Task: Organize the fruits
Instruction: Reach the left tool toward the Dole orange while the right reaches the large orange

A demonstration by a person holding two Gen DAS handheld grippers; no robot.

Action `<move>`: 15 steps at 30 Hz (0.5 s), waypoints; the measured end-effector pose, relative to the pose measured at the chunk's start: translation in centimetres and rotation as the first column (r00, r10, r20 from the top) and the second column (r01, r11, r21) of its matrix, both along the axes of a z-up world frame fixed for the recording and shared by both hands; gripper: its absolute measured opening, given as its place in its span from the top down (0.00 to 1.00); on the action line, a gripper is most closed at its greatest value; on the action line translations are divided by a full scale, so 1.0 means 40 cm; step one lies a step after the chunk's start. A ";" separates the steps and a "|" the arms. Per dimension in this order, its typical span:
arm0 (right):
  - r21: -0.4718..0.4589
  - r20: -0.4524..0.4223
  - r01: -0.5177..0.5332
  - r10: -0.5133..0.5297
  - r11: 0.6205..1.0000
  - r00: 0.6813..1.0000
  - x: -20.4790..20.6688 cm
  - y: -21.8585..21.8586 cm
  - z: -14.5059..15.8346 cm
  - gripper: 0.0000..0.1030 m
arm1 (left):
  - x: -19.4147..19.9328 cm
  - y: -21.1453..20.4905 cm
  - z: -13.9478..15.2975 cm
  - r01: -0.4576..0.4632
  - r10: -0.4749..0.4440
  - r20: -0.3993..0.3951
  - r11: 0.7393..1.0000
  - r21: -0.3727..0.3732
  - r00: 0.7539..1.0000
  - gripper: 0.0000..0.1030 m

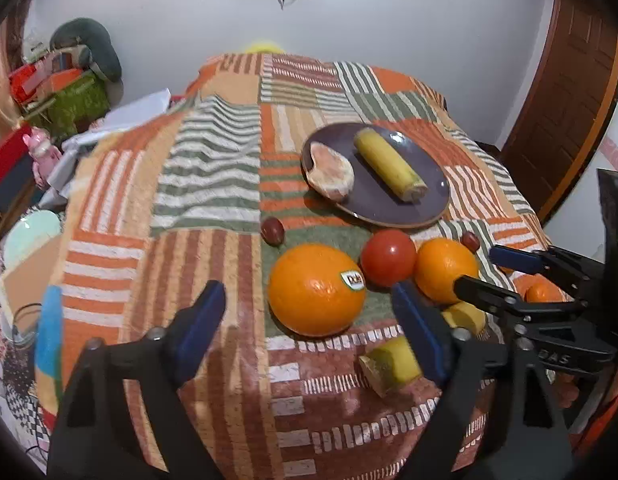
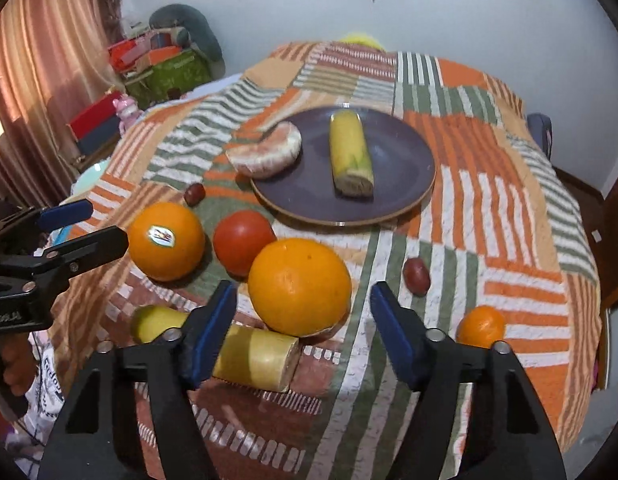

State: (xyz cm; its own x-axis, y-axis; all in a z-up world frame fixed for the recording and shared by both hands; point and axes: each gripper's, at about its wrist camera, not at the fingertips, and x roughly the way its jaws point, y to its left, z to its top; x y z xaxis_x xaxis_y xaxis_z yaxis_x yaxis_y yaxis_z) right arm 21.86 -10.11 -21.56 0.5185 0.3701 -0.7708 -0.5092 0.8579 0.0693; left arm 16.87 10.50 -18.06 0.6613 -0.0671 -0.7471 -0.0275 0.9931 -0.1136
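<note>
A dark plate (image 1: pixel 431 178) (image 2: pixel 401 152) on the striped cloth holds a banana piece (image 1: pixel 389 164) (image 2: pixel 350 152) and a peeled citrus half (image 1: pixel 331 170) (image 2: pixel 267 153). Nearer lie a stickered orange (image 1: pixel 315 290) (image 2: pixel 166 240), a tomato (image 1: pixel 388 258) (image 2: pixel 243 242), a second orange (image 1: pixel 445 265) (image 2: pixel 299 286), a banana piece (image 1: pixel 391 364) (image 2: pixel 253 354), two red grapes (image 1: pixel 273 231) (image 2: pixel 416 275) and a small mandarin (image 2: pixel 481 327). My left gripper (image 1: pixel 311 332) is open, just short of the stickered orange. My right gripper (image 2: pixel 303 336) is open before the second orange.
The cloth-covered table (image 1: pixel 213 184) drops off at its edges. Boxes and bags (image 1: pixel 65 80) are piled at the left by a curtain (image 2: pixel 41 72). A wooden door (image 1: pixel 569 92) stands at the right. A pale plate (image 1: pixel 29 236) sits off the table's left edge.
</note>
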 end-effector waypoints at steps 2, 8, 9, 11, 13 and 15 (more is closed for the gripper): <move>0.000 -0.026 0.004 -0.004 1.000 1.000 0.008 0.001 -0.015 0.41 | 0.008 -0.003 -0.015 0.012 -0.013 -0.016 1.000 -0.012 1.000 0.26; 0.016 -0.066 -0.006 0.007 1.000 0.998 0.026 0.008 -0.032 0.41 | 0.034 -0.017 -0.047 0.032 -0.033 -0.040 0.999 -0.011 0.999 0.27; 0.010 -0.061 -0.009 0.009 1.000 0.998 0.026 0.011 -0.031 0.41 | 0.039 -0.017 -0.051 0.032 -0.033 -0.045 0.999 -0.013 0.998 0.27; 0.003 -0.062 -0.013 0.013 1.000 0.998 0.032 0.015 -0.031 0.39 | 0.051 -0.018 -0.060 0.034 -0.034 -0.055 0.999 -0.017 0.998 0.27; -0.002 -0.065 -0.016 0.016 1.000 0.998 0.036 0.017 -0.033 0.39 | 0.062 -0.019 -0.068 0.033 -0.034 -0.062 0.999 -0.016 0.997 0.29; -0.008 -0.069 -0.024 0.023 1.000 0.997 0.039 0.021 -0.036 0.38 | 0.072 -0.020 -0.080 0.031 -0.032 -0.074 0.999 -0.014 0.997 0.32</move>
